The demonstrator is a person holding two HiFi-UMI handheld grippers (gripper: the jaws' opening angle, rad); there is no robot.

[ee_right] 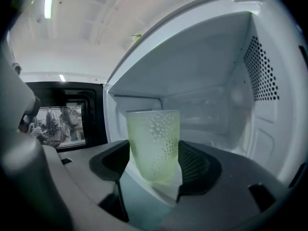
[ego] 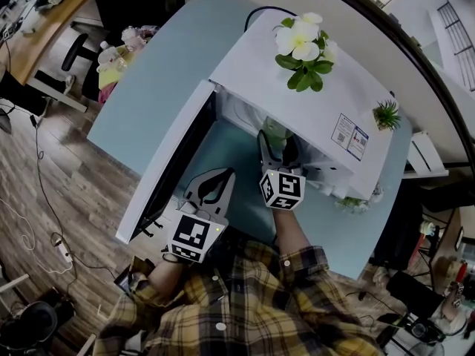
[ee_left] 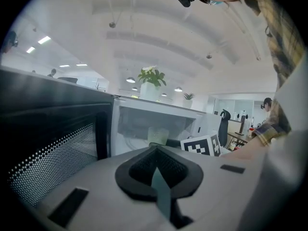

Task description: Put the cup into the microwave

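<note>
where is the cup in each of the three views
Head view: the cup sits at centre, in the mouth of the microwave.
Left gripper view: the cup is small and pale, just below centre, inside the open cavity.
Right gripper view: the cup is large at centre, gripped by the right claw.
Shared landmark: the open door, left of the cup in all three.

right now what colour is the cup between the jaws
The cup is pale translucent green with a dotted pattern, clearest in the right gripper view.
</note>
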